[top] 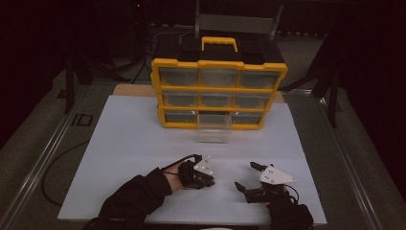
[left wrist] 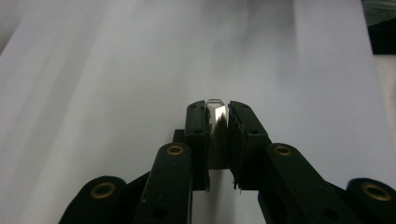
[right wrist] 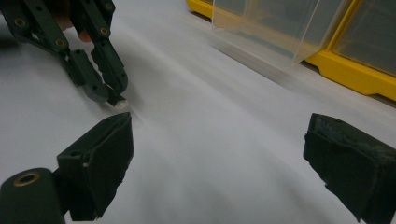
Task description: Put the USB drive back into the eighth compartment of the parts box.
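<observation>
My left gripper (top: 211, 181) rests low on the white sheet (top: 139, 139) at the near centre, shut on a small shiny metal piece (left wrist: 215, 111) pinched between its pads. The right gripper view shows that same gripper (right wrist: 113, 95) at the upper left, with the pale piece (right wrist: 118, 102) at its tips just above the sheet. My right gripper (top: 244, 175) lies a short way to the right, jaws wide open with nothing between them (right wrist: 219, 154). Beyond both stands a yellow and black drawer organizer (top: 219, 67) with clear drawers.
The bottom middle clear drawer (top: 213, 129) is pulled out toward me over the sheet, seen close as a clear drawer (right wrist: 275, 28) in the right gripper view. A dark sleeve (top: 134, 196) comes in from the bottom left. Metal rails and cables run along the table's sides.
</observation>
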